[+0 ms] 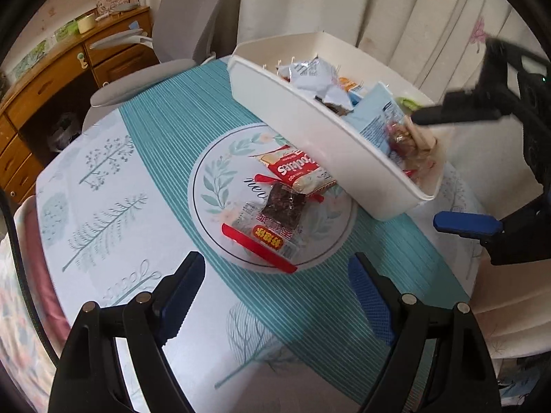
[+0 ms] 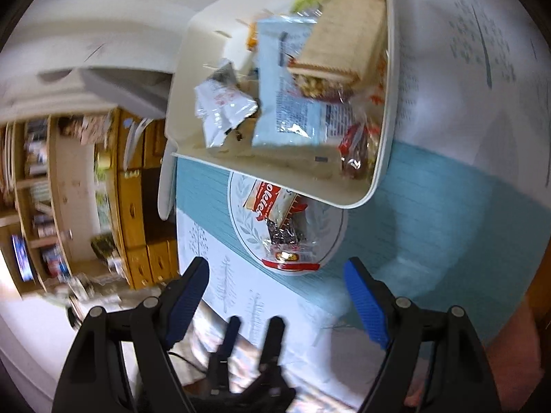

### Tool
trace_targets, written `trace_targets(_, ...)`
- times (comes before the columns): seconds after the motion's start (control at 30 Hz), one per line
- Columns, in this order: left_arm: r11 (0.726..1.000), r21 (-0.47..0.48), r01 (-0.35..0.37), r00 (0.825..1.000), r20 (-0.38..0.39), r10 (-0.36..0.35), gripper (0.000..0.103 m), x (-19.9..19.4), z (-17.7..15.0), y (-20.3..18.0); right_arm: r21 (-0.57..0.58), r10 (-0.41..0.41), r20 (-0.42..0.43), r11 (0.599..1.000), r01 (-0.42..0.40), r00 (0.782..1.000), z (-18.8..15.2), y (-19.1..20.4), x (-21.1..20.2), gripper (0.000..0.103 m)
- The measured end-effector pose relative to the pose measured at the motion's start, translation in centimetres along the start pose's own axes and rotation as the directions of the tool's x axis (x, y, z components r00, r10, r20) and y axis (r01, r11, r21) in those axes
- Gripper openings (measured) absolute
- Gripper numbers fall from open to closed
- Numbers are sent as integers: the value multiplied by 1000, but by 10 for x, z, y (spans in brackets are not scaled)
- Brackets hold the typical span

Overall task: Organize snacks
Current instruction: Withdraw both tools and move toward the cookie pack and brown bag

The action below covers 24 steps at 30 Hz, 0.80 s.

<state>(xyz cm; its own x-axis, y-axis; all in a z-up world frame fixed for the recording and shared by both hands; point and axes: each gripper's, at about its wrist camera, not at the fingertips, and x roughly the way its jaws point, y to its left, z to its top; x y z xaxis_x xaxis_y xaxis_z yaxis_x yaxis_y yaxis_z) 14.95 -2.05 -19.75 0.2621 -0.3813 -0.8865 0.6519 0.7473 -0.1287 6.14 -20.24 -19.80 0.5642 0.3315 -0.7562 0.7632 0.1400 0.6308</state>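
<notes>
A white bin [image 1: 310,120] full of snack packets stands on the table; it also shows in the right wrist view [image 2: 385,110]. In front of it a round leaf-printed plate [image 1: 213,206] holds a red cookie packet [image 1: 299,168], a dark packet [image 1: 284,203] and a clear red-edged packet [image 1: 261,241]. The plate [image 2: 327,251] also shows in the right wrist view. My left gripper [image 1: 275,296] is open and empty, just short of the plate. My right gripper [image 2: 275,296] is open and empty; in the left wrist view its fingers [image 1: 465,223] reach beside the bin's right end.
The table carries a teal striped runner [image 1: 165,130] over a tree-printed cloth [image 1: 103,206]. A grey chair [image 1: 179,51] stands behind the table, a wooden dresser [image 1: 51,86] at the far left, and curtains [image 1: 396,17] behind the bin.
</notes>
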Motion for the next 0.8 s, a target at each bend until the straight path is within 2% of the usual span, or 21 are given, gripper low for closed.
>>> trace_targets(0.13, 1000, 18, 12, 1000, 2, -12, 84, 25, 0, 0, 49, 0, 12, 999, 0, 1000, 9, 6, 18, 81)
trace_targets(0.53, 997, 66, 48, 999, 20, -49, 84, 80, 11, 6, 59, -35, -28, 998, 37, 999, 28, 33, 67, 81)
trace_targets(0.8, 988, 149, 44, 999, 4, -45, 84, 105, 20, 1, 49, -109, -48, 993, 111, 993, 33, 44, 87, 80)
